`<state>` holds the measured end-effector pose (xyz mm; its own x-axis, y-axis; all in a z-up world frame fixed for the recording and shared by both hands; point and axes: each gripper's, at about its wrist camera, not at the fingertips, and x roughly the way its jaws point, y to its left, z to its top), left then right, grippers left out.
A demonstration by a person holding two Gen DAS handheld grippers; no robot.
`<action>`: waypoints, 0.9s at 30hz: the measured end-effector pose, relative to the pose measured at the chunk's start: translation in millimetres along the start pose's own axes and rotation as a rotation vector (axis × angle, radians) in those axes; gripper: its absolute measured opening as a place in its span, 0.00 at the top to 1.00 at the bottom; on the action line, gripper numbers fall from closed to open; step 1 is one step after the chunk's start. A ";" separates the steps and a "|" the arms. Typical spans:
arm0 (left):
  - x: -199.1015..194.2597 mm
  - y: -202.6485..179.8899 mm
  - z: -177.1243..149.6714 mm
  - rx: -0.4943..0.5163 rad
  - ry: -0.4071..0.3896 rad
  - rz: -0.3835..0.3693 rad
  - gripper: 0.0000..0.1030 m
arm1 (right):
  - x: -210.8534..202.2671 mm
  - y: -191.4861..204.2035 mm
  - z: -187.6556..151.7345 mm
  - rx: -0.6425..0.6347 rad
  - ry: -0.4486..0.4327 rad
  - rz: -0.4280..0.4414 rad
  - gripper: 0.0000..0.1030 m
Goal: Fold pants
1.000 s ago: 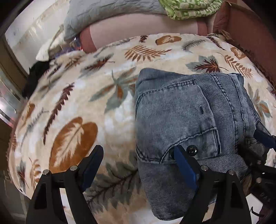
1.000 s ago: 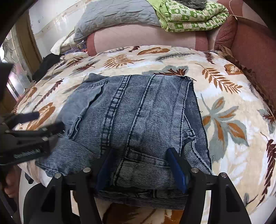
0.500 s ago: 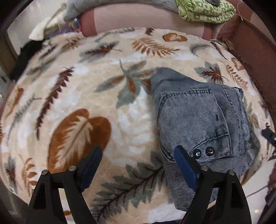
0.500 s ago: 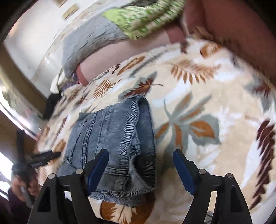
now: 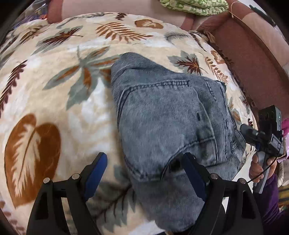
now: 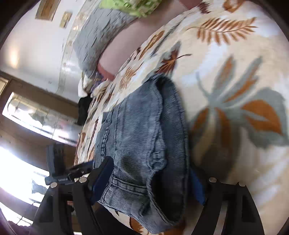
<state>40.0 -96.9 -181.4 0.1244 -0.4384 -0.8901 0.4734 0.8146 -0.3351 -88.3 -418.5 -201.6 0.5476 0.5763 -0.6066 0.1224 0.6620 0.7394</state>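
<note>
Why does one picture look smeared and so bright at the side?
Right wrist view: motion blur smears the leaf-print blanket, and window glare washes out the lower left. Left wrist view: sharper, fisheye-bulged, with folded denim pants clear.

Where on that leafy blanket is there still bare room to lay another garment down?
The widest bare patch is the blanket to the left of the folded jeans, and a strip beyond them toward the bolster. It is crowded near the brown sofa arm, where the right claw hovers.
</note>
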 end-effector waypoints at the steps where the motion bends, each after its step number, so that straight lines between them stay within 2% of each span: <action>1: 1.7 0.5 4.2 0.001 0.000 -0.009 0.17 | 3.6 3.2 0.5 -0.013 0.010 0.000 0.21; 5: 9.6 0.1 17.0 -0.001 0.005 -0.054 0.17 | 26.6 16.0 8.4 -0.053 0.042 -0.013 0.19; 9: 16.2 -5.0 24.3 -0.005 -0.010 -0.052 0.17 | 43.7 30.4 11.2 -0.098 0.050 -0.040 0.17; 10: 16.5 -5.6 25.0 -0.011 -0.017 -0.055 0.17 | 46.3 33.9 10.4 -0.113 0.048 -0.051 0.19; 11: 16.2 -6.2 25.2 -0.013 -0.022 -0.057 0.17 | 48.0 37.7 8.7 -0.131 0.042 -0.068 0.24; 12: 15.8 -7.0 25.4 -0.014 -0.028 -0.058 0.18 | 49.0 41.4 6.3 -0.151 0.036 -0.094 0.34; 15: 10.9 -7.3 23.8 -0.005 -0.046 -0.054 0.32 | 45.9 47.3 3.1 -0.173 0.019 -0.130 0.50; 19: -0.2 -4.2 26.0 -0.013 -0.064 -0.056 0.53 | 37.8 66.4 3.5 -0.220 -0.019 -0.156 0.58; 22: -12.8 -2.7 30.4 -0.010 -0.085 -0.065 0.61 | 33.8 90.0 6.4 -0.278 -0.052 -0.158 0.59; 25: -30.0 -2.2 38.6 0.000 -0.119 -0.058 0.62 | 32.1 114.8 14.7 -0.323 -0.075 -0.128 0.61; 27: -44.8 -0.9 48.3 0.011 -0.159 -0.024 0.62 | 37.3 129.5 22.6 -0.352 -0.081 -0.117 0.61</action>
<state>76.1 -96.4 -126.4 0.2493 -0.5134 -0.8211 0.4877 0.7991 -0.3515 -33.2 -322.1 -121.9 0.6120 0.4565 -0.6458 -0.0962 0.8535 0.5121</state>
